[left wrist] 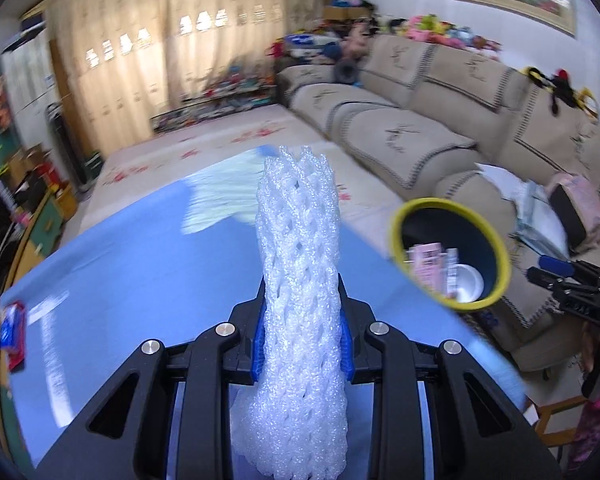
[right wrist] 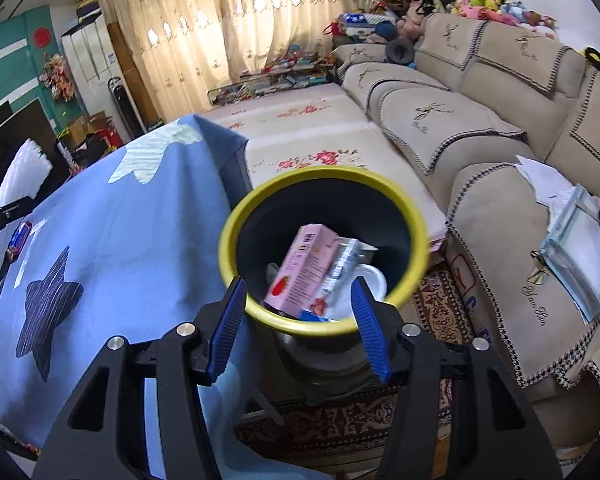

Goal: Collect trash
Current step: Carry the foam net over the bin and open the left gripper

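White foam mesh sleeve [left wrist: 300,280] sits clamped upright in left gripper [left wrist: 302,328] above blue tablecloth [left wrist: 140,280], lower end cut off. Right gripper [right wrist: 300,320] gapes, empty, over yellow-rimmed dark bin [right wrist: 236,216]; contents partly hidden.

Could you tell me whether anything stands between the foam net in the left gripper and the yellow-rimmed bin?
Nothing visible does. The left gripper holds the foam net upright above the blue tablecloth, and the bin stands beyond the table's right edge, its mouth open, with only cloth and air between them.
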The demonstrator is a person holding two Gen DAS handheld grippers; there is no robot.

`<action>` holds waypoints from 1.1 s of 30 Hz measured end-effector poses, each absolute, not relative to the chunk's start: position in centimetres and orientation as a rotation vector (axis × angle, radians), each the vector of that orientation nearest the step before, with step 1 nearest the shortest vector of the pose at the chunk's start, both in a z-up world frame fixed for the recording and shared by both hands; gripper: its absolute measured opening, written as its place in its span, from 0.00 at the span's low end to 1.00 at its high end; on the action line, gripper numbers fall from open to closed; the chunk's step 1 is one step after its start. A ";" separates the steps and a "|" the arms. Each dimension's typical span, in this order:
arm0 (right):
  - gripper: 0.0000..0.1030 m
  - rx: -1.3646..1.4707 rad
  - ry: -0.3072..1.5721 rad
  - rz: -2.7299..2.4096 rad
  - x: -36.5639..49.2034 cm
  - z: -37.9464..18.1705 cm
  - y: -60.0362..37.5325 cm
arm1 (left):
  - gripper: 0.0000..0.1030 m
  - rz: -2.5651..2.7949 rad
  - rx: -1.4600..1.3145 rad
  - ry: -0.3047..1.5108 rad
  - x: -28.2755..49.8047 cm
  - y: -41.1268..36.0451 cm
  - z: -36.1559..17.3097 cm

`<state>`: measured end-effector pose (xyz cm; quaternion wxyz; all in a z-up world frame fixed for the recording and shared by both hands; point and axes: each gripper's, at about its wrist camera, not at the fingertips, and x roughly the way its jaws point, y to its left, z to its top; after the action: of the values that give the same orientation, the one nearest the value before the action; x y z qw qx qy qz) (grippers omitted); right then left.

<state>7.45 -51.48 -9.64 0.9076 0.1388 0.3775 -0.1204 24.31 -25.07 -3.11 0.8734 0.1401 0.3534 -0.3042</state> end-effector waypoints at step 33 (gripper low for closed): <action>0.54 0.443 0.770 -0.378 -0.1 -12.4 -60.7 | 0.84 -0.794 0.369 1.088 29.2 -52.4 -16.6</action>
<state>-0.09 -60.66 -12.37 0.8857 0.2132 0.3703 -0.1817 29.23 -52.40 -16.59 0.7659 0.1697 0.5010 -0.3655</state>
